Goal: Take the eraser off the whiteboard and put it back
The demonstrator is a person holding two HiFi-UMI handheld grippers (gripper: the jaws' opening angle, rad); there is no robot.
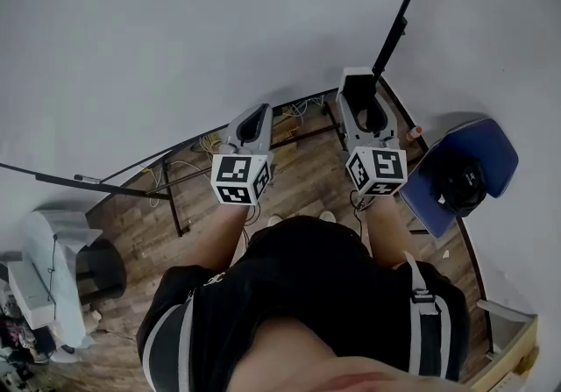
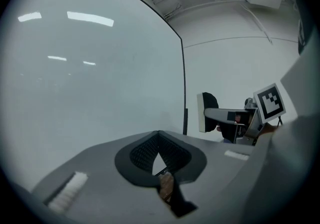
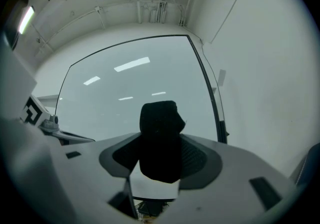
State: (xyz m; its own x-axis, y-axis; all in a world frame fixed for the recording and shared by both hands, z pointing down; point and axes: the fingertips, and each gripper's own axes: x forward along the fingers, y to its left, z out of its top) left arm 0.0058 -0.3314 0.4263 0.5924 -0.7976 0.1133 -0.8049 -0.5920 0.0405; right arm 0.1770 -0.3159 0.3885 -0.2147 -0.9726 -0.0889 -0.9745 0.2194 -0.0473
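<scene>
I stand facing the whiteboard (image 1: 175,31), both grippers held out level towards it. The eraser (image 3: 159,140), black felt on a white body, stands upright between the pads of my right gripper (image 3: 160,133), which is shut on it a short way off the board (image 3: 125,92). The left gripper view shows the same eraser (image 2: 205,113) from the side, in the right gripper (image 2: 220,115), white face towards the board (image 2: 90,77). My left gripper (image 2: 159,135) is shut with nothing in it. In the head view the left gripper (image 1: 254,123) and right gripper (image 1: 364,96) are side by side.
The board's black frame and stand legs (image 1: 171,206) rise from a wooden floor with cables (image 1: 294,110). A blue chair (image 1: 500,149) carrying a black bag (image 1: 458,184) is at my right. A white wall (image 3: 260,67) lies right of the board's edge.
</scene>
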